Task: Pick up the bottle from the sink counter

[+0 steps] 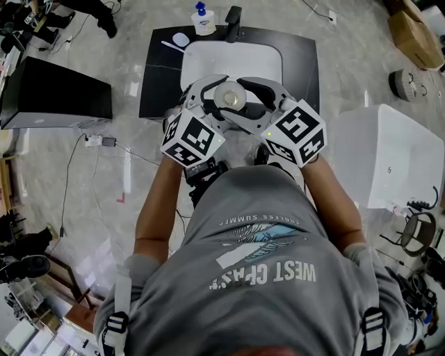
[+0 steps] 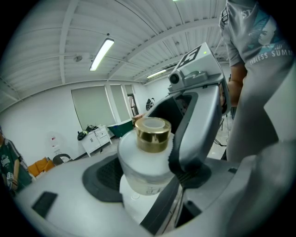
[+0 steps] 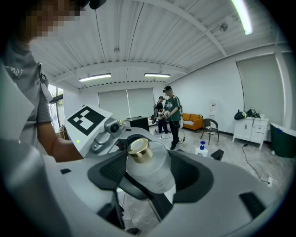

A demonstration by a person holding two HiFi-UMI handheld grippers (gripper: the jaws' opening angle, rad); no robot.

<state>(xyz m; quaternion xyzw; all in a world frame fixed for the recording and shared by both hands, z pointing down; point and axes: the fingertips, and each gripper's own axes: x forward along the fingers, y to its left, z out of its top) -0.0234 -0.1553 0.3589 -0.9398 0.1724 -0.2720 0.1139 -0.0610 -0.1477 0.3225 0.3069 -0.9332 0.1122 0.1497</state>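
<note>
A frosted white bottle (image 1: pixel 229 96) with a gold cap is held up in front of the person's chest, off the sink counter (image 1: pixel 161 76). Both grippers close around it from opposite sides. In the left gripper view the bottle (image 2: pixel 144 159) stands between the dark pads of my left gripper (image 2: pixel 148 187), and a finger (image 2: pixel 196 129) of the right gripper presses against its right side. In the right gripper view the bottle (image 3: pixel 149 166) sits between the pads of my right gripper (image 3: pixel 150 180). In the head view my left gripper (image 1: pixel 211 104) and right gripper (image 1: pixel 256 104) ring the bottle.
The black counter holds a white basin (image 1: pixel 233 59), a faucet (image 1: pixel 233 23) and a soap dispenser (image 1: pixel 202 21) with a blue pump. A black cabinet (image 1: pixel 55 90) stands to the left and a white tub (image 1: pixel 389 156) to the right. Cables lie on the floor. Two people (image 3: pixel 170 113) stand in the distance.
</note>
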